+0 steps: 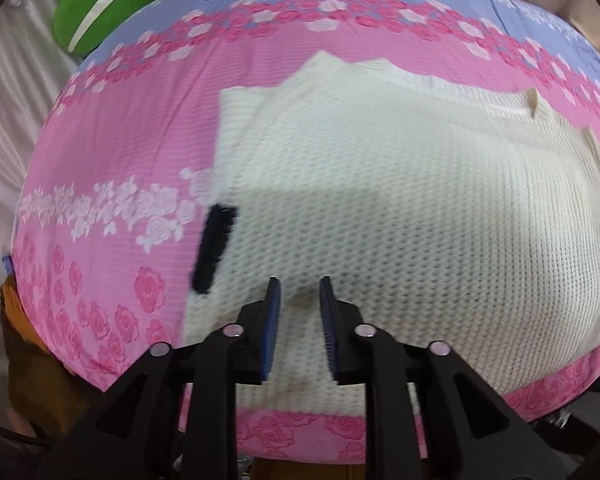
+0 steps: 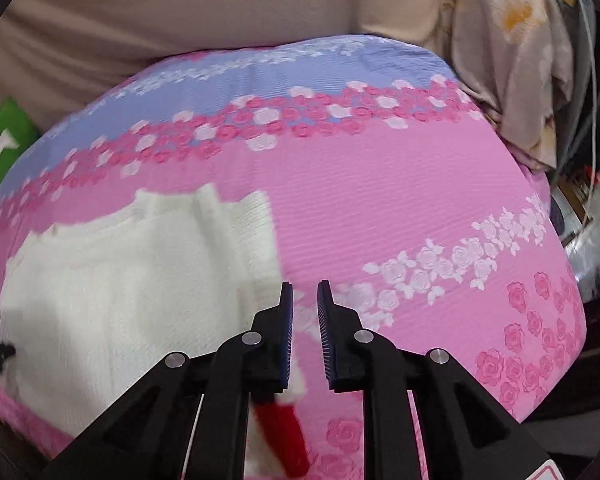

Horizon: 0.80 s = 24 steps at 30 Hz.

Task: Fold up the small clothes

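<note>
Left tongs, right tongs narrowly parted, empty; cream knit on pink rose-print cover; green cushion behind.

We see a pink and lilac cover printed with bands of roses, spread wide under everything. At its far left sits a green cushion with a white mark. Behind it lies plain beige cloth, and at the far right a crumpled floral fabric. A brown cloth bunches at the near left.
</note>
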Tool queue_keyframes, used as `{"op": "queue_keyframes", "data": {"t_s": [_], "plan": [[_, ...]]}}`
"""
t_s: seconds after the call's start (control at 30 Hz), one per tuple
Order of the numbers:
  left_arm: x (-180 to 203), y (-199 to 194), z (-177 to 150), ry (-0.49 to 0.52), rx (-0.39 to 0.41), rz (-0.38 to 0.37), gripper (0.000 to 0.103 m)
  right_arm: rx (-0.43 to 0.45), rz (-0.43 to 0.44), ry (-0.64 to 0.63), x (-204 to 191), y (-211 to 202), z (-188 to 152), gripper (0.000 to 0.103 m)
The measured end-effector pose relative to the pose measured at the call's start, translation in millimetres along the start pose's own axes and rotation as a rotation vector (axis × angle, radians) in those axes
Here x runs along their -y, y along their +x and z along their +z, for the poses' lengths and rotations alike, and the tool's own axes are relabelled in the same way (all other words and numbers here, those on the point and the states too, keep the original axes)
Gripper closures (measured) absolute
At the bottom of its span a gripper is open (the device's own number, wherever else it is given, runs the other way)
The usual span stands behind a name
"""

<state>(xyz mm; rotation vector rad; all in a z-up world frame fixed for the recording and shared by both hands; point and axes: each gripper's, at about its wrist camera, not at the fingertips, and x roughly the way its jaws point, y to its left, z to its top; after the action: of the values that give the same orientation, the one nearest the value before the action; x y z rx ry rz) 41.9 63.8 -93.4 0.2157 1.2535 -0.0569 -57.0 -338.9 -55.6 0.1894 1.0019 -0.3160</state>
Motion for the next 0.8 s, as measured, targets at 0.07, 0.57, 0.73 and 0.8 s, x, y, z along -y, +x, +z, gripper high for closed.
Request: {"op": "queue_keyframes", "data": {"t_s": [0.07,0.57,0.73,0.8], "plan": [[-16.7,-4.8,-3.5,-0.059,0.008,-0.033,0.069,-0.01,0.059,-0.109,-32.0,-17.9,-24.4,0.087],[-97.1,46.3,-19.8,-0.502,-0.065,-0.371,0.056,-0.234,0.265,-0.476,-188.2,18.7,-102.1,0.088],[-81.9,10.2,-8.4,-0.427,-0.005,-0.414,0.078,-0.229,0.275,-0.461,-183.0,11.0,-99.5,0.088],[-62.9,-21.3,1.7,-0.345,0.049,-0.43,0.079,-0.215,0.282,-0.438,-171.9,0.9,-96.7,0.085]]}}
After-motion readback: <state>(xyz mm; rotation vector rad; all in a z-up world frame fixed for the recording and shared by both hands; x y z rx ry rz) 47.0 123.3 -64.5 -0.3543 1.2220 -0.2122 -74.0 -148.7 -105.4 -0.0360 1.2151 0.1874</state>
